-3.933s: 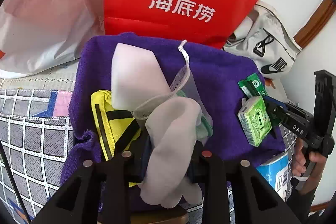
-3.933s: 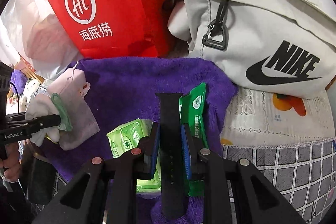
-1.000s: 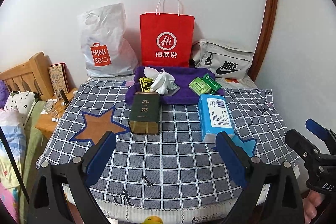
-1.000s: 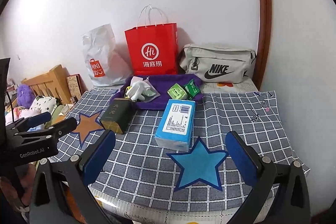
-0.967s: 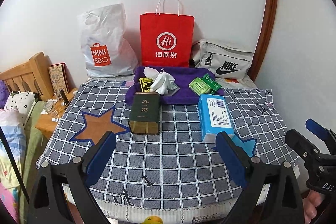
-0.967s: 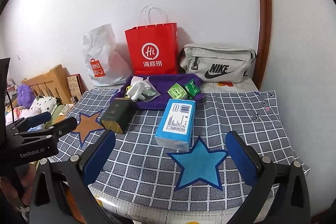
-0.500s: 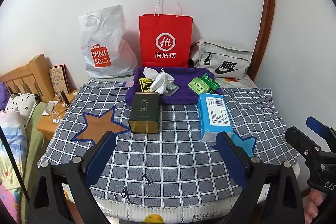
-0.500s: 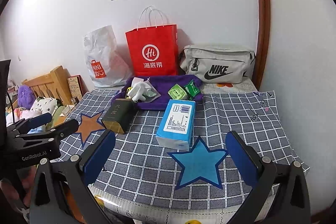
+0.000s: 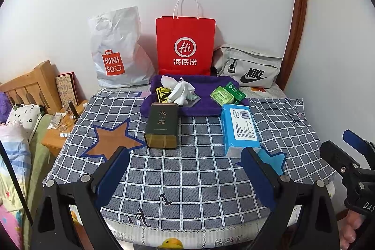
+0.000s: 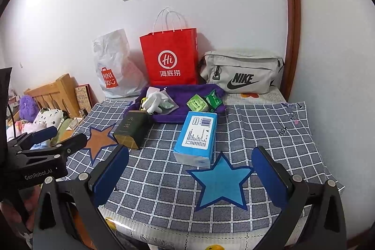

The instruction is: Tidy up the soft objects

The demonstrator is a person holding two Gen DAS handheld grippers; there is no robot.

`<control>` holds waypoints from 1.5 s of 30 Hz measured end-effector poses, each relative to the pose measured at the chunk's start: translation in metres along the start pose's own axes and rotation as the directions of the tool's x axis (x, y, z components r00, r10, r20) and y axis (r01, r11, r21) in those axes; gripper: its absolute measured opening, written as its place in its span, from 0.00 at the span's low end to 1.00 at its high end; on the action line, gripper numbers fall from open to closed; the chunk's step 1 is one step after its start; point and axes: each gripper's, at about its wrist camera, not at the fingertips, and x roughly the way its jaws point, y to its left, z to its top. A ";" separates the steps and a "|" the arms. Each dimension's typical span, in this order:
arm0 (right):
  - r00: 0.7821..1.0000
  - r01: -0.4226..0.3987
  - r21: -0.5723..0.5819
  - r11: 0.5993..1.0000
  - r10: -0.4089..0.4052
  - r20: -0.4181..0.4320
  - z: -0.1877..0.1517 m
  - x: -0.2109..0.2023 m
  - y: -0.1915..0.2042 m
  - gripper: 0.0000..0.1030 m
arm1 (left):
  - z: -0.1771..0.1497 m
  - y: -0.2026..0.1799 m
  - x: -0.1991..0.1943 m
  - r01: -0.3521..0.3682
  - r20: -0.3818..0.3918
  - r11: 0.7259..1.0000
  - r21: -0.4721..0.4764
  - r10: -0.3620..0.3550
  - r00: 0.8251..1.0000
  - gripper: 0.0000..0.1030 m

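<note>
A purple towel [image 9: 206,107] lies at the back of the checked table. On it rest white gloves [image 9: 181,93], a yellow pouch [image 9: 161,94], a light green tissue packet [image 9: 221,95] and a dark green packet [image 9: 234,90]. The right wrist view shows the same towel [image 10: 187,90], gloves [image 10: 153,101] and green packets [image 10: 197,103]. My left gripper [image 9: 185,170] hangs open and empty over the table's front edge. My right gripper [image 10: 189,168] is also open and empty, far back from the towel.
A dark green tin [image 9: 161,125] and a blue tissue pack [image 9: 241,128] lie in front of the towel. Behind it stand a white Miniso bag [image 9: 117,55], a red paper bag [image 9: 185,46] and a grey Nike bag [image 9: 250,72]. A wooden headboard [image 9: 30,86] is at left.
Both grippers have let go of the gloves and the black strap and pulled far back from the towel. Over the last second the views only drift slightly.
</note>
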 end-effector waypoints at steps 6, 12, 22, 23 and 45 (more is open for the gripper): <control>1.000 -0.001 -0.010 1.000 0.001 -0.001 0.001 -0.001 0.000 1.00 | 0.000 0.000 -0.001 -0.002 0.001 1.000 0.001 0.002 1.000 0.94; 1.000 -0.004 -0.009 1.000 0.004 0.000 0.001 -0.001 0.000 1.00 | 0.000 -0.001 -0.002 -0.002 0.001 1.000 -0.001 0.002 1.000 0.94; 1.000 -0.005 -0.009 1.000 0.005 0.000 0.001 -0.001 0.000 1.00 | 0.000 -0.001 -0.002 -0.003 0.001 1.000 0.000 0.003 1.000 0.94; 1.000 -0.005 -0.009 1.000 0.005 0.000 0.001 -0.001 0.000 1.00 | 0.000 -0.001 -0.002 -0.003 0.001 1.000 0.000 0.003 1.000 0.94; 1.000 -0.003 -0.002 1.000 0.003 0.003 0.002 -0.003 0.001 1.00 | 0.001 0.004 -0.005 0.002 0.003 1.000 0.003 -0.002 1.000 0.94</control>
